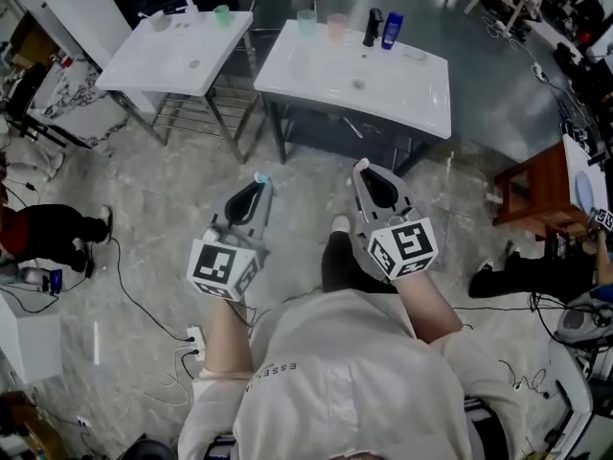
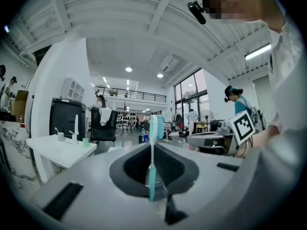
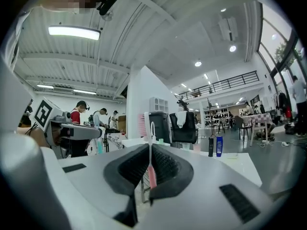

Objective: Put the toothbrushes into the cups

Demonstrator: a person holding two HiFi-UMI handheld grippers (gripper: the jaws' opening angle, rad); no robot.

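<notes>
Teal plastic comes first at the left: the teal toothbrush [image 2: 152, 164] stands upright between the jaws of the left gripper [image 2: 152, 147]. The jaws are closed on its handle, and the bristle head rises above the tips. In the head view this gripper points level toward the white washbasin [image 1: 421, 99], and the brush shows only as a small dot at its tip.

At the far edge of the washbasin stand the pale green cup [image 1: 306, 21] and, just beside it to the right, the pink cup [image 1: 336, 27]. Both lie ahead of the tips and well apart from them.

The right gripper [image 1: 364, 172] is clamped in the same way on the pink toothbrush [image 3: 151, 174], which is also upright with its head up.

I judge that the left hand is nearer to the green cup and the right hand to the pink one. Each brush must come above its cup mouth with the long axis vertical and the handle end down.
</notes>
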